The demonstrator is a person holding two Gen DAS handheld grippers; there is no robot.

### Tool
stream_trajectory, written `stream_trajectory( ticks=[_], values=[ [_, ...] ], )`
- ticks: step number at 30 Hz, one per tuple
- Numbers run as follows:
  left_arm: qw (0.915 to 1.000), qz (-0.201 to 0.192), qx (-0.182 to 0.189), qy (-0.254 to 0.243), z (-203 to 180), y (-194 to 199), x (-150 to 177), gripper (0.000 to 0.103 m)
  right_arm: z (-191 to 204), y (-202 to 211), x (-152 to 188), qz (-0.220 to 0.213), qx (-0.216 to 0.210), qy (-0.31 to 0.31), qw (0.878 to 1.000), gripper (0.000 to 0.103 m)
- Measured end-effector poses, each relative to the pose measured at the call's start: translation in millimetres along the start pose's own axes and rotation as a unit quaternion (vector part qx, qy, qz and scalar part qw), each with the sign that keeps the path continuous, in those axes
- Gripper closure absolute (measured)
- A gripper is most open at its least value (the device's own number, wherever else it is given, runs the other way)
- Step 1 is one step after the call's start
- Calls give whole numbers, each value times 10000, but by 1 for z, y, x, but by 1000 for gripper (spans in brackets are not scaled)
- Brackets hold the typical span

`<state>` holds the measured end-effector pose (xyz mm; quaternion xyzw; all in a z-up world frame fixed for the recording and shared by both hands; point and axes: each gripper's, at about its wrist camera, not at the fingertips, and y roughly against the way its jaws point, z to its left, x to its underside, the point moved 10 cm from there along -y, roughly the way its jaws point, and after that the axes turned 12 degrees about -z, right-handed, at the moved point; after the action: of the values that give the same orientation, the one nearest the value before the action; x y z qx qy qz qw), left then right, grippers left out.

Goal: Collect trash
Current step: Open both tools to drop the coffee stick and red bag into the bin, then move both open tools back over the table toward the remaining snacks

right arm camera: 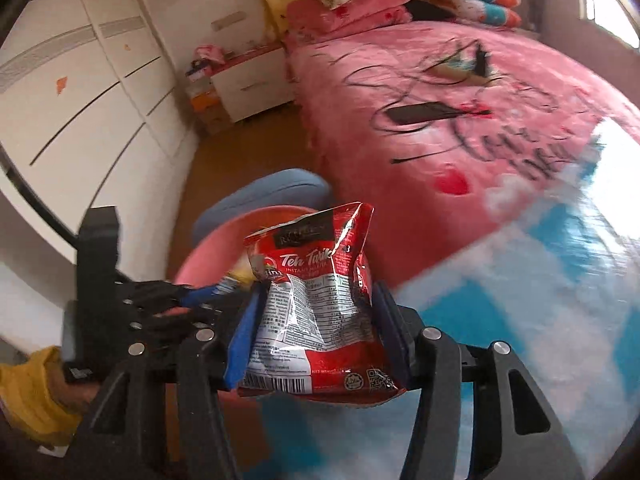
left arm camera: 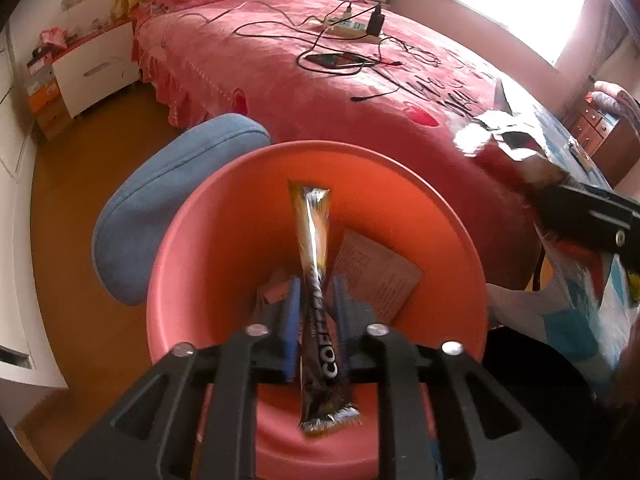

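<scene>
My left gripper (left arm camera: 316, 288) is shut on a long dark coffee sachet (left arm camera: 314, 264) and holds it over the open mouth of a pink bin (left arm camera: 192, 264). A printed paper scrap (left arm camera: 376, 276) lies inside the bin. My right gripper (right arm camera: 316, 292) is shut on a red Teh Tarik packet (right arm camera: 316, 304) above a blue and white cloth, to the right of the bin (right arm camera: 208, 256). The packet also shows at the right in the left wrist view (left arm camera: 504, 148). The left gripper (right arm camera: 168, 304) shows at the left in the right wrist view.
A bed with a pink blanket (left arm camera: 304, 88) lies behind the bin, with a phone (left arm camera: 336, 60), cables and a power strip (left arm camera: 352, 28) on it. A blue cushion (left arm camera: 160, 196) sits left of the bin. A white nightstand (left arm camera: 96, 68) and wardrobe (right arm camera: 80, 92) stand at the left.
</scene>
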<state>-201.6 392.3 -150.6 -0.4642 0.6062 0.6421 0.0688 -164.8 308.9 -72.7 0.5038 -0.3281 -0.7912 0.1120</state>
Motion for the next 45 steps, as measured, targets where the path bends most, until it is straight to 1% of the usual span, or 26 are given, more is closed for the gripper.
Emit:
stream_trajectory(
  ticks=[1, 2, 3, 5, 6, 8, 10, 12, 15, 17, 19, 22, 25, 27, 32, 34, 38, 39, 41, 45],
  values=[
    [10000, 4, -45, 13, 3, 0, 0, 68, 5, -6, 0, 49, -33, -46, 10000, 39],
    [9999, 3, -127, 27, 6, 1, 0, 50, 7, -7, -1, 61, -25, -87, 9999, 26],
    [9998, -12, -205, 47, 9, 2, -1, 40, 8, -6, -2, 17, -51, -163, 9999, 20],
    [9996, -73, -246, 63, 13, 5, -3, 39, 8, 3, -6, -118, -116, -289, 9994, 18],
    [9996, -96, -254, 69, 15, 7, -4, 37, 6, 7, -8, -175, -101, -336, 9992, 17],
    [9994, -137, -306, 101, 19, 9, -6, 32, -3, 20, -12, -345, 32, -459, 9983, 17],
    [9992, -158, -327, 144, 21, 10, -8, 31, -10, 35, -16, -553, 84, -569, 9968, 17],
    [9992, -161, -338, 156, 22, 11, -9, 30, -19, 52, -19, -762, 229, -653, 9947, 13],
    [9993, -187, -294, 133, 18, 14, -10, 28, -27, 71, -21, -974, 356, -703, 9921, 12],
    [9994, -237, -234, 109, 13, 17, -12, 27, -31, 81, -21, -1066, 427, -725, 9907, 11],
    [9995, -283, -126, 94, 6, 21, -15, 26, -34, 90, -20, -1145, 514, -732, 9894, 9],
    [9992, -383, 85, 73, -7, 28, -20, 26, -39, 99, -17, -1264, 588, -693, 9878, 9],
    [9972, -664, 328, 45, -22, 38, -29, 25, -42, 113, -14, -1449, 645, -573, 9857, 8],
    [9954, -869, 393, 21, -30, 46, -35, 22, -43, 121, -14, -1591, 696, -498, 9835, 7],
    [9908, -1195, 636, 60, -51, 59, -46, 20, -49, 152, -12, -2058, 918, -273, 9739, 5],
    [9884, -1337, 720, -28, -62, 65, -50, 19, -54, 161, -11, -2146, 985, -243, 9714, 5],
    [9798, -1723, 951, -355, -93, 80, -58, 16, -68, 176, -7, -2261, 1060, -342, 9677, 5],
    [9781, -1755, 1039, -406, -100, 83, -59, 16, -70, 180, -5, -2291, 1054, -367, 9670, 5],
    [9773, -1675, 1195, -506, -116, 85, -57, 16, -77, 187, -3, -2345, 1033, -421, 9657, 5],
    [9786, -1514, 1237, -642, -139, 85, -54, 16, -90, 201, 3, -2371, 1163, -548, 9629, 5]
  ],
)
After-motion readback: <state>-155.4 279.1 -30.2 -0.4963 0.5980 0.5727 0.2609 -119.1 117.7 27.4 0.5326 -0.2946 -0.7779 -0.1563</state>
